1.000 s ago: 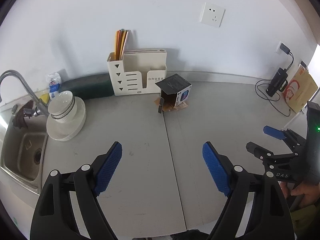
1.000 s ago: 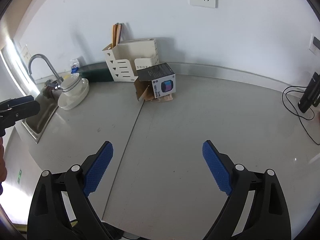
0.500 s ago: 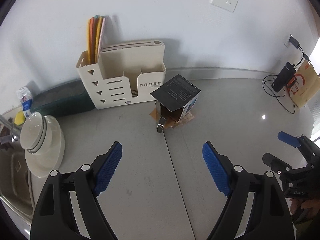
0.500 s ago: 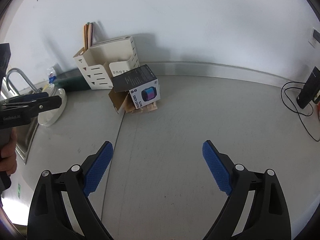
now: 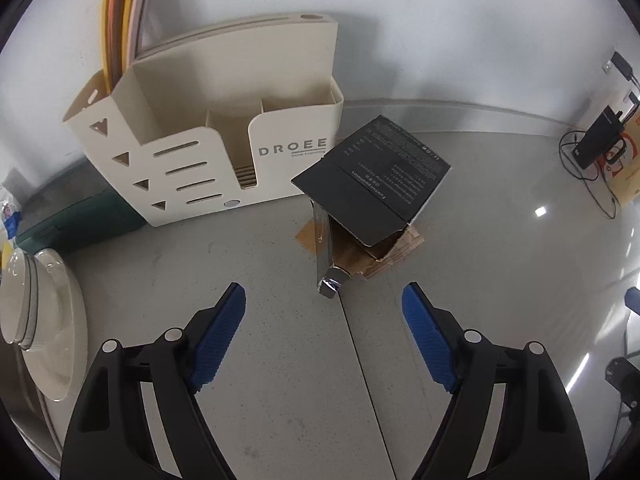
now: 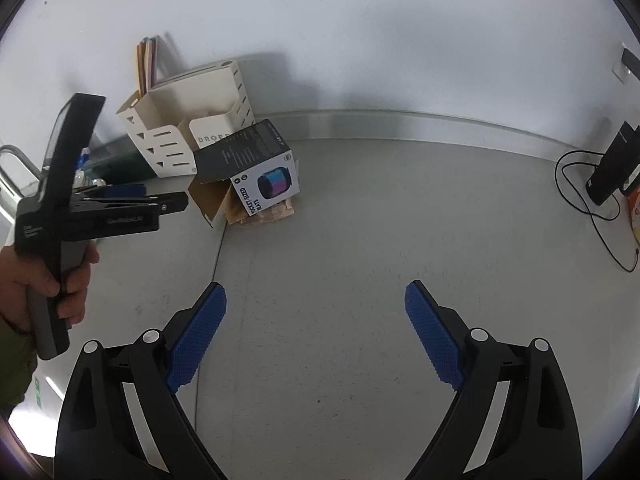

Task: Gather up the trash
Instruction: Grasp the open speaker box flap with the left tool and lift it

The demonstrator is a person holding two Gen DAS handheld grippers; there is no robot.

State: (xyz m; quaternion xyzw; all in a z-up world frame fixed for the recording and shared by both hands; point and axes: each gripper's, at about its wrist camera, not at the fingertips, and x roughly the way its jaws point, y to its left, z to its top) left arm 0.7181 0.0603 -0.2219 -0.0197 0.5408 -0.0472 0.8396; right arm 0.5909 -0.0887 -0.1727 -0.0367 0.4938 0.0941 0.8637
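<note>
An opened black speaker box (image 5: 376,184) with hanging flaps lies on the grey counter over brown cardboard scraps (image 5: 394,258). It also shows in the right wrist view (image 6: 256,172). My left gripper (image 5: 322,332) is open and empty, just short of the box's open end. The right wrist view shows it from the side (image 6: 160,204), left of the box. My right gripper (image 6: 316,330) is open and empty, farther back over bare counter.
A cream organiser (image 5: 216,136) with coloured boards stands behind the box against the wall. Stacked bowls and plate (image 5: 36,320) sit at the left by the sink. A black charger with cables (image 6: 612,172) and an orange bag (image 5: 624,160) are at the right.
My left gripper has moved forward toward the box, which now looms much larger. The right gripper has also advanced, more slowly. Both stayed open.
</note>
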